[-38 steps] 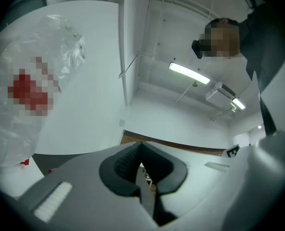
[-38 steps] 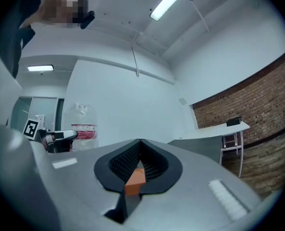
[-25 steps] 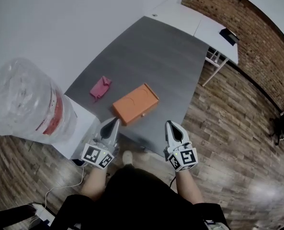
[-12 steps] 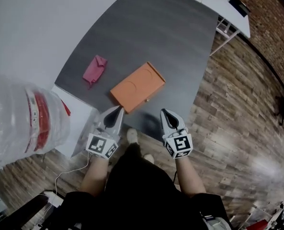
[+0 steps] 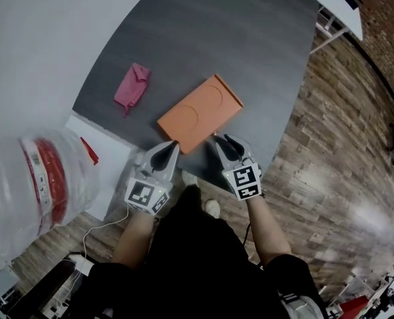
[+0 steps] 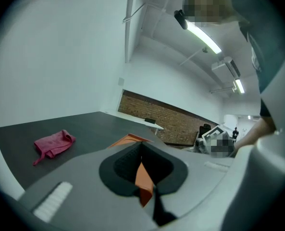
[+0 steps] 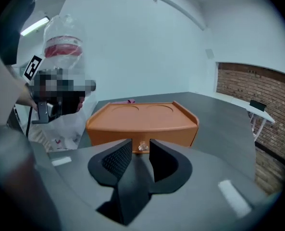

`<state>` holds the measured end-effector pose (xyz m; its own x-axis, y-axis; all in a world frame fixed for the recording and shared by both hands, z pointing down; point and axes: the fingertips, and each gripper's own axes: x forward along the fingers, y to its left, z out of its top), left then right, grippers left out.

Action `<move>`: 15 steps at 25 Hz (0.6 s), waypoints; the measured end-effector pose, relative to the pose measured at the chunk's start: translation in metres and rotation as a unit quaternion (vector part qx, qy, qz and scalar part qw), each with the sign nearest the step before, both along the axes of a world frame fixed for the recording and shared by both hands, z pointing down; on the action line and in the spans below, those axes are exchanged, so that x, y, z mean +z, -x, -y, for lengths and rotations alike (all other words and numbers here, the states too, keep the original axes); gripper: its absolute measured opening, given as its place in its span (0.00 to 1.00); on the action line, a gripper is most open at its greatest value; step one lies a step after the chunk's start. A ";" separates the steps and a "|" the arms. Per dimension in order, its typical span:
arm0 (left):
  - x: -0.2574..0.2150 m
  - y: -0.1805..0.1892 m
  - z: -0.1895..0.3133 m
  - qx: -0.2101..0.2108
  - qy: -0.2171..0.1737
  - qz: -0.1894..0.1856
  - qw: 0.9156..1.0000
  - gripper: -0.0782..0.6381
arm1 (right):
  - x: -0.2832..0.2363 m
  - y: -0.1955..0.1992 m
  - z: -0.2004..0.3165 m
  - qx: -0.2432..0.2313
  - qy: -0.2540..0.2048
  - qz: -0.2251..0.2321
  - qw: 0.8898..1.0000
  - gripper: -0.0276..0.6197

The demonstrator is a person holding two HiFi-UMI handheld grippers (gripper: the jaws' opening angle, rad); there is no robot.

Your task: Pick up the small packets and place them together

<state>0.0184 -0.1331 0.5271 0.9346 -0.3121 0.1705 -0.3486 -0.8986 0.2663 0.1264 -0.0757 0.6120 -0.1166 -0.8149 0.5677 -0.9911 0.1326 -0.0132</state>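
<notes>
Pink packet (image 5: pixel 131 87) lies well beyond right gripper's (image 5: pixel 221 140) narrow, just-opening, empty jaws and left gripper's (image 5: pixel 174 145) closed jaws.

The left gripper (image 6: pixel 141 147) fills the lower frame. Its dark ribbed fingers (image 6: pixel 125 165) meet at the tips with nothing clamped, and a sliver of orange shows through the slit below them. Just beyond the tips, a flat orange box (image 6: pixel 130 139) sits on the dark grey desk (image 6: pixel 89 126). A crumpled pink fabric pouch (image 6: pixel 53 143) lies on the desk to the left, well apart from the box. A red brick wall (image 6: pixel 171 121) crosses the far background.
</notes>
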 end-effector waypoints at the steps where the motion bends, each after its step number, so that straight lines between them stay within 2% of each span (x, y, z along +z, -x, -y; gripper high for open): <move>1: 0.002 0.000 0.000 0.002 0.002 0.002 1.000 0.11 | 0.006 0.001 0.001 -0.007 0.011 -0.005 1.000 0.23; 4: 0.006 -0.001 0.007 0.000 0.009 0.006 1.000 0.11 | 0.017 0.005 0.006 -0.029 0.039 -0.018 0.999 0.29; 13: 0.017 -0.002 0.010 0.007 0.029 0.013 0.999 0.11 | 0.031 0.000 0.015 -0.023 0.066 -0.018 0.997 0.28; 15: 0.019 -0.001 0.010 0.009 0.032 0.013 0.999 0.11 | 0.032 0.000 0.015 -0.020 0.066 -0.020 0.997 0.25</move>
